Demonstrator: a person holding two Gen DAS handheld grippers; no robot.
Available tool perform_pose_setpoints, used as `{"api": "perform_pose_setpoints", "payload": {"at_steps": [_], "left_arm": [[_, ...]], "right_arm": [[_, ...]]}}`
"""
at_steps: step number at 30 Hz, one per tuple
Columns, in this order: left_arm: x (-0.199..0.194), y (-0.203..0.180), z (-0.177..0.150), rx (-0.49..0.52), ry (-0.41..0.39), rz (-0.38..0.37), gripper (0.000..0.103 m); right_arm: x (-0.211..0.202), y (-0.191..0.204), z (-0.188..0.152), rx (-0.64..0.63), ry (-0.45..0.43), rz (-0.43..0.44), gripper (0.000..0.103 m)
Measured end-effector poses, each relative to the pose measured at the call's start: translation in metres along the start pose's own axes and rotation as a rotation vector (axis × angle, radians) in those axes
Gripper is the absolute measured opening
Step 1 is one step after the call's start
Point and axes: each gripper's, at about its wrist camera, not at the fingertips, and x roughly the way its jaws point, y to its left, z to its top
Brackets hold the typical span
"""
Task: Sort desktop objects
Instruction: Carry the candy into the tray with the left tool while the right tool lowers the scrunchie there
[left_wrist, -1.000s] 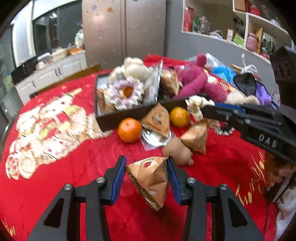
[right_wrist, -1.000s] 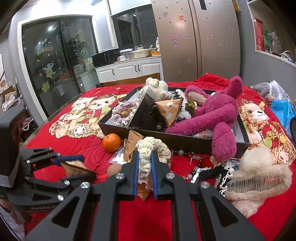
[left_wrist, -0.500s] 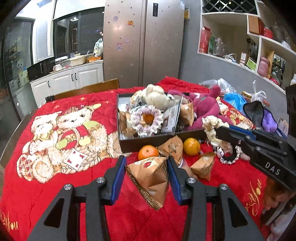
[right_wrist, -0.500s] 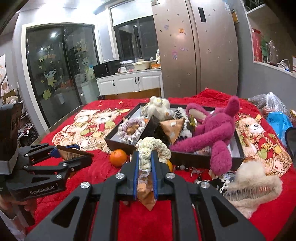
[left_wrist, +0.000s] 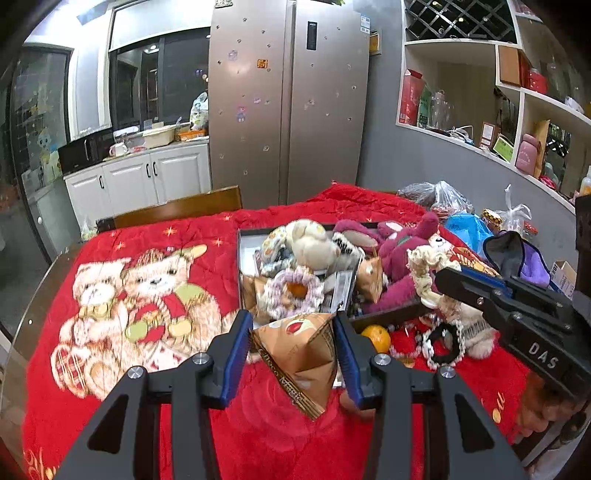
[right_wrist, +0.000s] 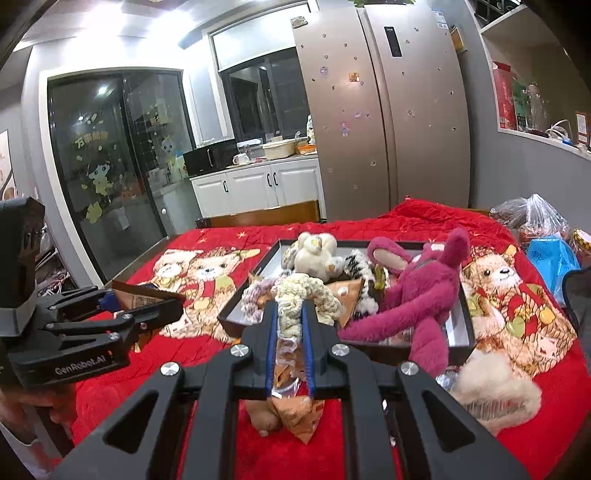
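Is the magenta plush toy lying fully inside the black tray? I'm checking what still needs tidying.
No: the magenta plush toy has one leg draped over the black tray's front rim, hanging outside.

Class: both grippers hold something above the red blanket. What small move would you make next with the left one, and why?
Probably carry the left gripper forward over the black tray. It is shut on the brown triangular snack packet, lifted clear of the red blanket, and a similar packet already sits in that tray.

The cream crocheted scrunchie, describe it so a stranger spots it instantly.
Start at the black tray on the red blanket. In front of it, the right gripper pinches the cream scrunchie. The lilac scrunchie lies in the tray.
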Motion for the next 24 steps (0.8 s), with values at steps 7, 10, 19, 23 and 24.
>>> {"api": "perform_pose_setpoints", "payload": {"at_steps": [7,10,19,23,24], "left_arm": [[0.024,-0.006,0.034,0.021,-0.001,-0.012,0.045],[0.040,-0.007,0.046,0.027,0.001,-0.026,0.045],[0.098,0.007,0.066,0.015,0.035,-0.030,0.045],[0.117,0.015,0.062,-0.002,0.056,-0.047,0.045],[0.122,0.015,0.062,0.006,0.065,-0.024,0.045]], "right_arm": [[0.017,-0.007,0.049,-0.010,0.002,0.010,0.013],[0.032,-0.015,0.065,0.009,0.005,0.020,0.013],[0.094,-0.040,0.071,0.056,0.059,0.019,0.013],[0.113,-0.050,0.067,0.051,0.080,0.013,0.013],[0.117,-0.053,0.066,0.041,0.082,0.004,0.013]]}}
